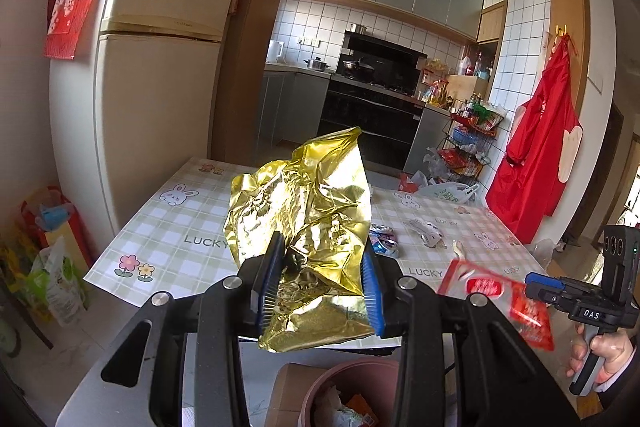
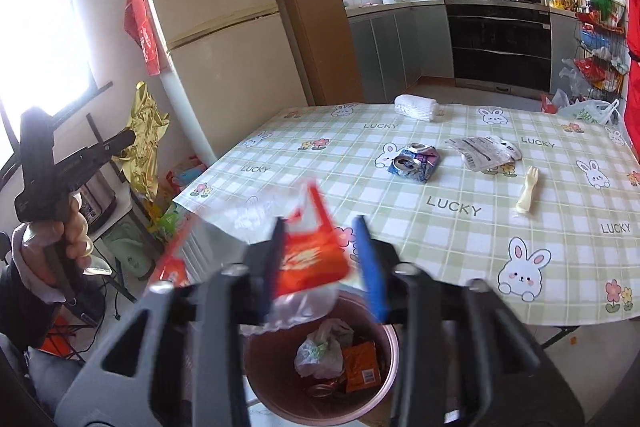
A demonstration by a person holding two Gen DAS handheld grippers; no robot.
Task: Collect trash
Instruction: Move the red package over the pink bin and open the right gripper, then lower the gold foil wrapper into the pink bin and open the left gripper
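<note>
The bench (image 2: pixel 460 187) still has a squashed can (image 2: pixel 414 163) and other trash on it. The pink bin (image 2: pixel 320 355) sits below its edge, so trash can drop straight in. The left gripper (image 1: pixel 320 291) squeezes a gold wrapper (image 1: pixel 304 211) over the bin, and the right gripper (image 2: pixel 320 255) has a red wrapper (image 2: pixel 312 255) between its fingers, too blurry to tell if pinched.

We see daylight in both views, bright overall. In the right wrist view a window (image 2: pixel 40 39) at the left edge blows out to pure white and flares over the wall beside it. The red wrapper (image 2: pixel 312 255) at lower centre smears with motion blur, as do the blue fingers (image 2: pixel 370 263). In the left wrist view the gold foil (image 1: pixel 304 223) is sharp, with specular glints. Fisheye bends the fridge (image 1: pixel 160 67) and door frames; dark vignette fills the corners.
</note>
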